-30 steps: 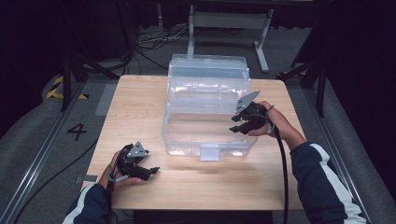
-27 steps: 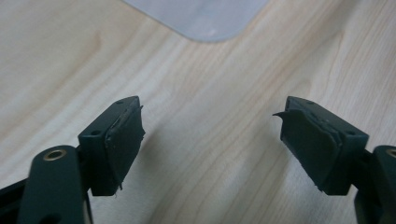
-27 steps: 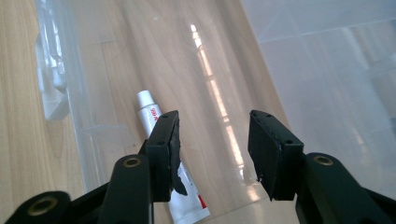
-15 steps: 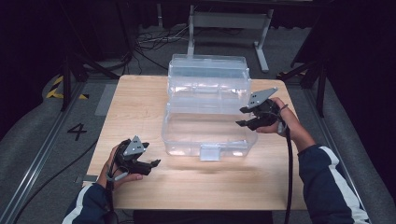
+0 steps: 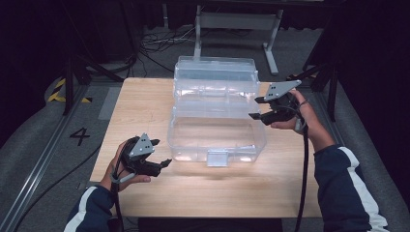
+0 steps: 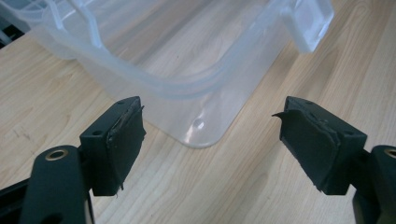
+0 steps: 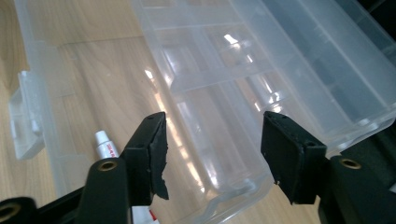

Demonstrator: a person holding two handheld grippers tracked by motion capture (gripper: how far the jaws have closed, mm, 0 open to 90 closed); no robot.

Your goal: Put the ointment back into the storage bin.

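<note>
Daylight showed between both pairs of my jaws, and nothing was caught in either. My left gripper hung off the near left corner of the clear plastic box, jaws wide and empty, aimed at that rounded corner without touching it; I judged it was placed there to be ready to steady the base. My right gripper floated at the box's right side, level with the line where the raised tray met the lower tub; its jaws had just been opening, with nothing between them, and I took that for letting go so the box could sit on its own.

The box sat in the middle of the wooden table, toward the far edge, opened up. It was see-through all over, so the wood grain read straight through its floor. The lower tub was deep and looked bare from above, with a square latch tab hanging at the middle of its near wall. Behind it the lid section stood upright, divided into long compartments. In the right gripper view a small white tube with a red-printed label lay low beside the tub, partly hidden behind my jaw; whether it lay inside or outside the wall I could not tell.
</note>
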